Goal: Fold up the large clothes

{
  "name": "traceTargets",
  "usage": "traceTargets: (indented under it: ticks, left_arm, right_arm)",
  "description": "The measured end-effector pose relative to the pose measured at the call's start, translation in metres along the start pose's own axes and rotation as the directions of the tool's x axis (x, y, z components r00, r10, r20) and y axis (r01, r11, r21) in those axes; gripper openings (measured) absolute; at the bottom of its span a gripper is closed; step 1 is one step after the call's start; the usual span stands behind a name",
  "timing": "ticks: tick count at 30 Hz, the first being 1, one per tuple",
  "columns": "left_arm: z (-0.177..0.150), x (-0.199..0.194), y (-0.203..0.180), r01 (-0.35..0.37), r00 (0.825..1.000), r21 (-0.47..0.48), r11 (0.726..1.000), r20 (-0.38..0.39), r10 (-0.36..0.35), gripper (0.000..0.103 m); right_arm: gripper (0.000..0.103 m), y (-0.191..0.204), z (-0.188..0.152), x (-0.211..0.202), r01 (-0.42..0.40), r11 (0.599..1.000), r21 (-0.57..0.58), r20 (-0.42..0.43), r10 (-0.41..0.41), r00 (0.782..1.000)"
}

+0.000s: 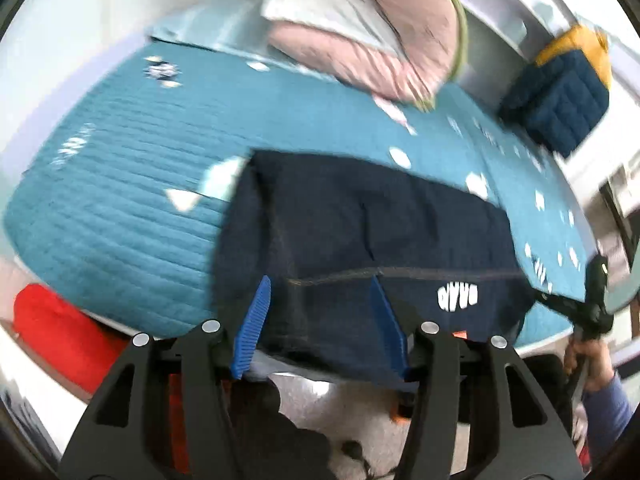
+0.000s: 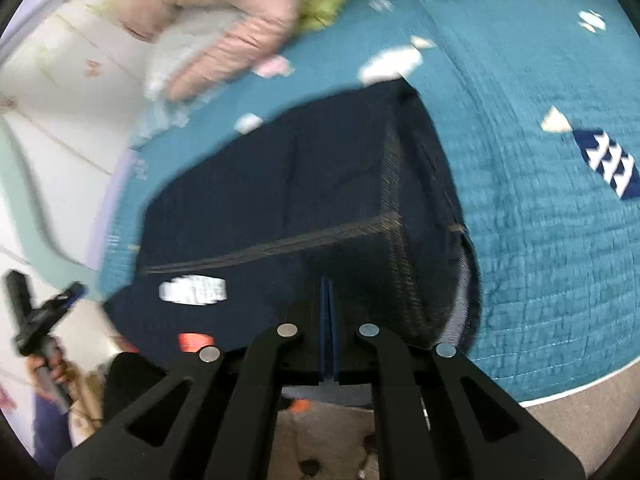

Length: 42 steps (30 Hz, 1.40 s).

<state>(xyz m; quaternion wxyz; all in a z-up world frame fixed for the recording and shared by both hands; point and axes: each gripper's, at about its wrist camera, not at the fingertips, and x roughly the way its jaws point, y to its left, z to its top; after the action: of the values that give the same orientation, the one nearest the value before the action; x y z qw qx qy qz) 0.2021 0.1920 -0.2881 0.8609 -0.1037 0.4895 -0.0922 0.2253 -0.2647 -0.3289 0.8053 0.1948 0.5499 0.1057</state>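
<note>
A dark navy garment (image 1: 372, 248) with yellow seams and a white print lies folded on the teal quilted bed cover, its near edge hanging over the bed's front. My left gripper (image 1: 322, 300) is open, its blue fingers (image 1: 256, 320) astride the garment's near edge. My right gripper (image 2: 329, 300) is shut, its blue pads pressed together on the near edge of the garment (image 2: 280, 200). The right gripper also shows at the right edge of the left wrist view (image 1: 596, 300). The left gripper shows at the left edge of the right wrist view (image 2: 44, 312).
A pink and green quilt pile (image 1: 372, 28) lies at the far side of the teal cover (image 1: 132, 184). A navy and yellow cushion (image 1: 560, 96) sits at the far right. Something red (image 1: 60, 332) lies below the bed's left. Grey floor (image 2: 580, 420) lies in front.
</note>
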Motion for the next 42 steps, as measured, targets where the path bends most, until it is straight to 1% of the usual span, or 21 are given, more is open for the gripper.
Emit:
traceTargets:
  ticks: [1, 3, 4, 5, 6, 7, 8, 9, 10, 11, 14, 17, 18, 20, 21, 24, 27, 32, 36, 40, 42]
  left_arm:
    - [-0.001, 0.009, -0.006, -0.006, 1.000, 0.025, 1.000, -0.021, 0.007, 0.054]
    - [-0.007, 0.038, -0.018, -0.052, 0.994, 0.091, 0.994, -0.096, 0.060, 0.058]
    - [-0.011, 0.058, -0.019, -0.109, 0.981, 0.123, 0.986, -0.148, 0.127, 0.058]
    - [-0.016, 0.071, -0.017, -0.137, 0.969, 0.132, 0.982, -0.186, 0.161, 0.058]
    - [-0.020, 0.087, -0.010, -0.173, 0.954, 0.131, 0.976, -0.226, 0.199, 0.059]
    - [-0.023, 0.098, -0.002, -0.182, 0.945, 0.107, 0.977, -0.256, 0.204, 0.059]
    - [-0.023, 0.103, 0.005, -0.167, 0.943, 0.065, 0.984, -0.282, 0.178, 0.059]
    - [-0.020, 0.102, 0.014, -0.151, 0.948, 0.005, 0.989, -0.284, 0.146, 0.060]
    - [-0.017, 0.100, 0.018, -0.169, 0.950, -0.015, 0.986, -0.271, 0.158, 0.060]
    - [-0.016, 0.099, 0.021, -0.184, 0.948, -0.017, 0.983, -0.268, 0.173, 0.063]
    - [-0.015, 0.101, 0.032, -0.149, 0.949, -0.050, 0.988, -0.288, 0.129, 0.064]
    - [-0.014, 0.094, 0.036, -0.121, 0.957, -0.051, 0.991, -0.271, 0.103, 0.064]
    - [-0.015, 0.087, 0.039, -0.095, 0.965, -0.070, 0.993, -0.253, 0.074, 0.065]
    - [-0.016, 0.074, 0.049, -0.045, 0.977, -0.126, 0.991, -0.211, 0.017, 0.065]
    - [-0.015, 0.067, 0.057, -0.034, 0.983, -0.164, 0.986, -0.182, 0.004, 0.065]
    - [-0.012, 0.056, 0.079, -0.041, 0.992, -0.257, 0.966, -0.127, 0.008, 0.065]
    - [-0.012, 0.063, 0.095, -0.068, 0.988, -0.300, 0.952, -0.155, 0.022, 0.065]
    - [-0.012, 0.075, 0.091, -0.089, 0.983, -0.275, 0.957, -0.177, 0.040, 0.065]
    - [-0.016, 0.077, 0.093, -0.078, 0.981, -0.305, 0.949, -0.191, 0.019, 0.067]
    - [-0.016, 0.082, 0.090, -0.078, 0.979, -0.301, 0.950, -0.206, 0.015, 0.069]
    - [-0.014, 0.085, 0.087, -0.069, 0.979, -0.314, 0.947, -0.204, 0.004, 0.069]
  right_arm:
    - [0.001, -0.007, -0.003, 0.009, 0.033, 0.999, 0.041, -0.023, -0.032, 0.999]
    - [0.000, -0.020, -0.009, 0.021, 0.057, 0.995, 0.082, -0.053, -0.053, 0.997]
    - [0.000, -0.025, -0.013, 0.026, 0.056, 0.995, 0.087, -0.055, -0.052, 0.997]
    - [0.000, -0.028, -0.015, 0.027, 0.053, 0.995, 0.087, -0.052, -0.048, 0.997]
    - [0.000, -0.029, -0.014, 0.026, 0.053, 0.994, 0.093, -0.055, -0.048, 0.997]
    - [0.000, -0.030, -0.013, 0.026, 0.055, 0.994, 0.095, -0.059, -0.049, 0.997]
    - [0.000, -0.030, -0.012, 0.027, 0.060, 0.994, 0.096, -0.066, -0.054, 0.996]
    - [0.000, -0.031, -0.011, 0.028, 0.062, 0.993, 0.099, -0.069, -0.055, 0.996]
    - [0.000, -0.031, -0.012, 0.029, 0.061, 0.992, 0.106, -0.069, -0.054, 0.996]
    - [0.000, -0.031, -0.012, 0.030, 0.059, 0.992, 0.115, -0.069, -0.051, 0.996]
    - [0.000, -0.030, -0.012, 0.032, 0.048, 0.990, 0.134, -0.063, -0.040, 0.997]
    - [0.000, -0.031, -0.012, 0.024, 0.026, 0.988, 0.151, -0.050, -0.019, 0.999]
    - [0.006, -0.031, -0.011, 0.020, 0.014, 0.988, 0.154, -0.040, -0.008, 0.999]
    - [0.006, -0.023, -0.011, 0.008, -0.033, 0.987, 0.156, -0.002, 0.034, 0.999]
    - [0.006, -0.017, -0.010, 0.003, -0.058, 0.987, 0.148, 0.014, 0.056, 0.998]
    - [0.006, 0.008, -0.004, -0.005, -0.114, 0.988, 0.104, 0.050, 0.110, 0.993]
    - [0.006, 0.042, 0.007, -0.002, -0.171, 0.984, 0.060, 0.065, 0.167, 0.984]
    - [0.010, 0.095, 0.029, 0.025, -0.241, 0.971, -0.002, 0.028, 0.241, 0.970]
    - [0.020, 0.128, 0.044, 0.052, -0.270, 0.963, -0.009, 0.012, 0.270, 0.963]
    - [0.021, 0.143, 0.061, 0.072, -0.278, 0.961, -0.005, 0.005, 0.278, 0.961]
    - [0.020, 0.150, 0.069, 0.089, -0.266, 0.964, 0.000, -0.021, 0.266, 0.964]
